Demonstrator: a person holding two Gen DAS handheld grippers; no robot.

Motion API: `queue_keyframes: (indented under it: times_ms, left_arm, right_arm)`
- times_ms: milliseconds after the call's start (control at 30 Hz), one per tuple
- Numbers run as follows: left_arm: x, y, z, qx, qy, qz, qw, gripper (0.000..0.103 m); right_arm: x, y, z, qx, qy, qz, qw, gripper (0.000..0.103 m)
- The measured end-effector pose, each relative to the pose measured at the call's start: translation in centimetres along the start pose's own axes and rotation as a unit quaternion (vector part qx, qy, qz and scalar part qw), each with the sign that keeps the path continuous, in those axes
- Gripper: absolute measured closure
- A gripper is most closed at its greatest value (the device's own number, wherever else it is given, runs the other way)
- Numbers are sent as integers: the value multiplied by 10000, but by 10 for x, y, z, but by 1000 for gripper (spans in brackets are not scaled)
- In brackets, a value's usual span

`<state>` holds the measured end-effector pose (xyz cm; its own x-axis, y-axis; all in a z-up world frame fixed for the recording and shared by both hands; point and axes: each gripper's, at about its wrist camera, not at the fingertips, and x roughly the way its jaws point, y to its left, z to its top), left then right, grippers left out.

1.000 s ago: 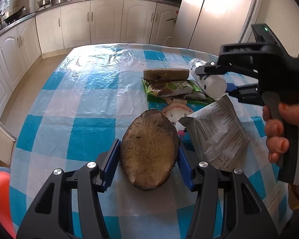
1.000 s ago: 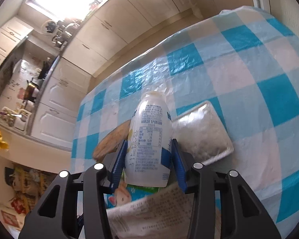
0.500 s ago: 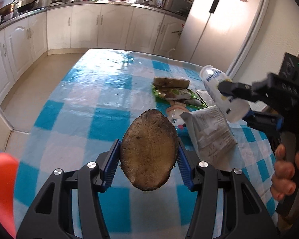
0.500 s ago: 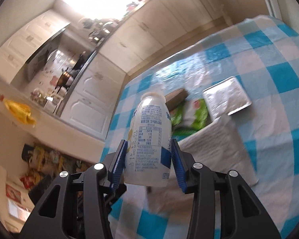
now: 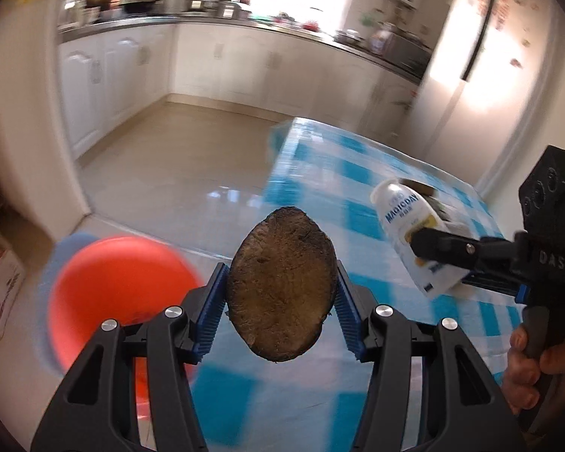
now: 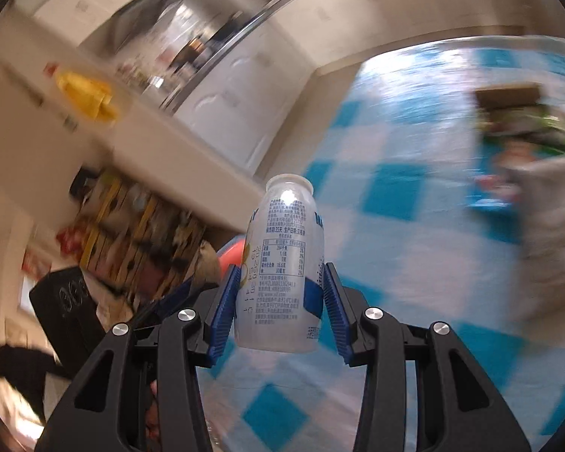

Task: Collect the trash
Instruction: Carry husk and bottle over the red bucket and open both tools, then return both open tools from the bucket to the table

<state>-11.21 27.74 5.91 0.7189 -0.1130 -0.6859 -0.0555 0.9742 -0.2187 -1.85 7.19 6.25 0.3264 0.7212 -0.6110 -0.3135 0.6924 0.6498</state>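
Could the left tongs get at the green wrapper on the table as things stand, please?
Probably not: the left tongs are shut on the brown slice, and the green wrapper lies far off on the checked table.

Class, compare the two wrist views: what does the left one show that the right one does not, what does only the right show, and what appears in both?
Only the left wrist view: the brown slab clamped in the left gripper, and the fridge.
Only the right wrist view: a yellow cloth and a cluttered shelf.
Both: the bottle in the right gripper, the checked tablecloth and the red bin.
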Motion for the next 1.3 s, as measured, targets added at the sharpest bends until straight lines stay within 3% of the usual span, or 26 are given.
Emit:
queue_keyframes:
  times_ms: [200,333,533,600,633,667,800,867,1067,1200,1300]
  left_arm:
    - [-7,75,-11,-678,93,580,9960,48]
    - [1,102,-18,-905,266,803,9923,48]
    - [20,130,-25,-1198,505,917,9873,48]
    - [24,139,-28,-1283,596,965,9852,47]
    - [26,143,-29,-1317,621,980,9845,41]
    - [26,148,-29,-1350,597,972,9843,28]
    - [22,155,-28,-1331,460,1107,9838,20]
    - [18,156,-28,-1353,449,1169,9828,19]
    - [-2,147,-24,-1198,307,1341,9832,15]
    - [-17,130,-18,-1006,193,1366,9853,14]
    - [-28,115,-12,-860,77,1257,9883,14]
  right_arm:
    - [66,57,-5,-564,568,221,9966,58]
    - [108,83,-8,-796,912,264,9923,58]
    - [146,99,-16,-1177,1069,-49,9873,55]
    - [152,95,-16,-1119,1147,-22,9871,48]
    - [152,91,-16,-1040,1109,-25,9884,37]
    - [151,89,-16,-991,1051,-35,9895,31]
    - [140,82,-14,-827,888,-5,9926,28]
    - [125,74,-13,-673,766,78,9948,22]
    - [78,62,-15,-693,286,-188,9970,15]
    - [45,52,-25,-701,58,-304,9971,15]
    - [14,44,-39,-786,-220,-617,9948,15]
